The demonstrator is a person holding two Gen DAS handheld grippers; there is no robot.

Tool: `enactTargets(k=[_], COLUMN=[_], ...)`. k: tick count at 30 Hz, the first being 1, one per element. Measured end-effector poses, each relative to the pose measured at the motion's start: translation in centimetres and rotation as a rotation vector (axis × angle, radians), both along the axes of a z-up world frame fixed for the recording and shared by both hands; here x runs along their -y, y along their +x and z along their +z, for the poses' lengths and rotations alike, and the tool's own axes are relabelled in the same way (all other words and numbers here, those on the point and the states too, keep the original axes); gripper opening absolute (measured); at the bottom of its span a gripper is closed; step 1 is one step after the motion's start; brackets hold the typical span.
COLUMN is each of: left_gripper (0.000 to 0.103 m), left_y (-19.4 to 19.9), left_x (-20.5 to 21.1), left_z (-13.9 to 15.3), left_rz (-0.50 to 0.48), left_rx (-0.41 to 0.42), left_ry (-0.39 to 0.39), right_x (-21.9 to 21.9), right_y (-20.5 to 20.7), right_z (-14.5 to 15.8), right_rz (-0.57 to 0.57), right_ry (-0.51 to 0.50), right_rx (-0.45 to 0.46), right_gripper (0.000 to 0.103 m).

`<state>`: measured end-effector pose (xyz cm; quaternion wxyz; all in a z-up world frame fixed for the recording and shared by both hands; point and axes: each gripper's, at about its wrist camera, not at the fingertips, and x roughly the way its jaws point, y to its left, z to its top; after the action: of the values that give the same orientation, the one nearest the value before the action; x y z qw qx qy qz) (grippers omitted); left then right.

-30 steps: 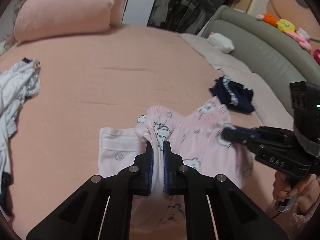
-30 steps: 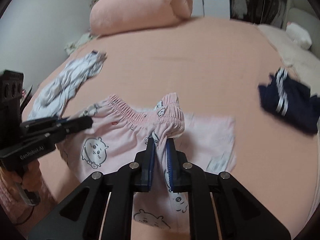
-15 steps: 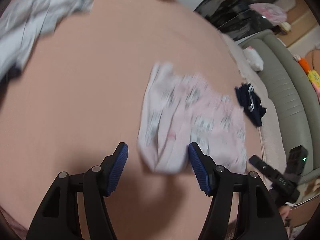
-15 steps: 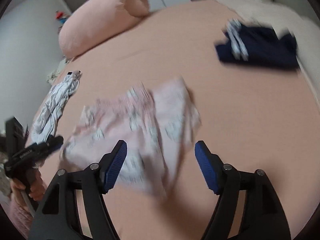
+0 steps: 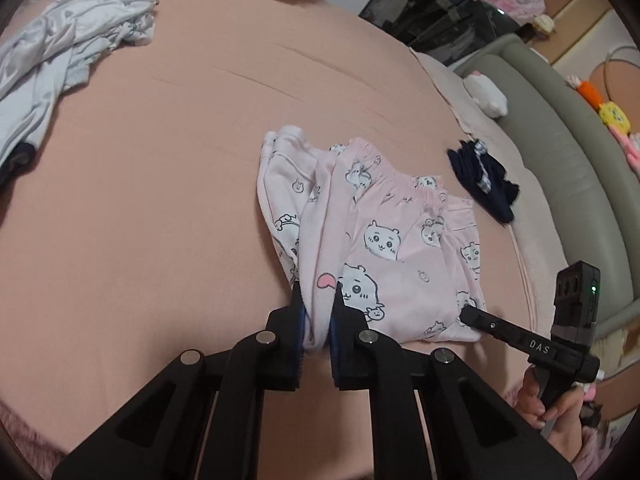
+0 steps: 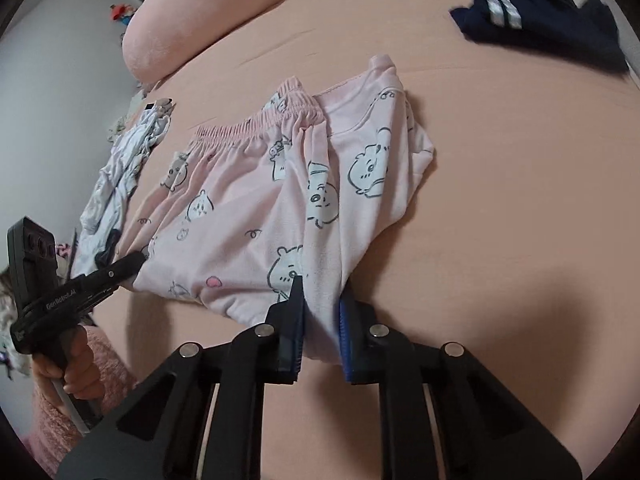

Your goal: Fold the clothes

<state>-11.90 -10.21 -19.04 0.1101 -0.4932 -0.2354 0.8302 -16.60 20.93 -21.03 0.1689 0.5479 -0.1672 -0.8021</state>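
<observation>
2 grippers — left gripper [image 5: 317,312] and right gripper [image 6: 320,312] — just closed, each pinching 1 pink printed pants [image 5: 384,248]; 2 other garments.

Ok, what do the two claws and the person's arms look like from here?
Both are black, angular two-finger claws with silver rivets and blue ribbed pads: the left claw, the right claw. Seen from the side, the right one's body reads "DAS", the left one's "GenRobot.AI", each with a black camera block on top. A fuzzy pink sleeve shows, with a grey cable by the hand.
</observation>
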Motion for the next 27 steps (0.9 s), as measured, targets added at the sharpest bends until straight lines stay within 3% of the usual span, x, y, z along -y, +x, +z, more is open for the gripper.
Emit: enactTargets(k=[3, 8, 10, 12, 14, 16, 18, 20, 24, 27], left_gripper=[0.010, 0.014, 0.019, 0.019, 0.019, 0.021, 0.028, 0.029, 0.029, 0.024], left_y=[2.5, 4.7, 4.3, 4.3, 4.7, 4.5, 3.8, 3.2, 2.2, 3.2], left_x=[0.2, 0.0, 0.9, 1.5, 1.3, -0.2, -2.5, -4.8, -6.4, -6.2], left_z=[0.3, -1.1, -2.1, -1.2, 0.7, 2.3, 2.4, 2.1, -1.1, -1.9], left_rz=[-0.018, -0.049, -0.004, 0.046, 0.059, 0.007, -0.083, -0.170, -0.192, -0.222], left_rx=[0.016, 0.086, 0.133, 0.084, -0.013, -0.088, -0.096, -0.091, 0.016, 0.019], left_ry=[0.026, -0.126, -0.121, -0.081, -0.106, -0.102, -0.108, -0.147, -0.193, -0.289], right_x=[-0.4, -1.0, -2.0, -3.0, -4.3, -5.2, -6.2, -6.0, -2.0, 1.6], right_y=[2.9, 8.1, 8.7, 8.9, 8.7, 8.2, 7.3, 6.5, 6.5, 7.5], right_z=[0.7, 1.3, 1.2, 1.4, 2.5, 3.3, 3.4, 3.6, 4.6, 2.7], right_rz=[0.009, 0.060, 0.038, 0.005, -0.057, -0.114, -0.130, -0.098, 0.062, 0.163], right_ry=[0.024, 0.170, 0.145, 0.104, 0.089, 0.106, 0.123, 0.114, 0.097, 0.201], right_rx=[0.006, -0.027, -0.015, -0.009, -0.048, -0.080, -0.061, -0.056, -0.116, -0.113], right_gripper=[0.013, 0.013, 0.015, 0.022, 0.026, 0.034, 0.035, 0.035, 0.036, 0.037])
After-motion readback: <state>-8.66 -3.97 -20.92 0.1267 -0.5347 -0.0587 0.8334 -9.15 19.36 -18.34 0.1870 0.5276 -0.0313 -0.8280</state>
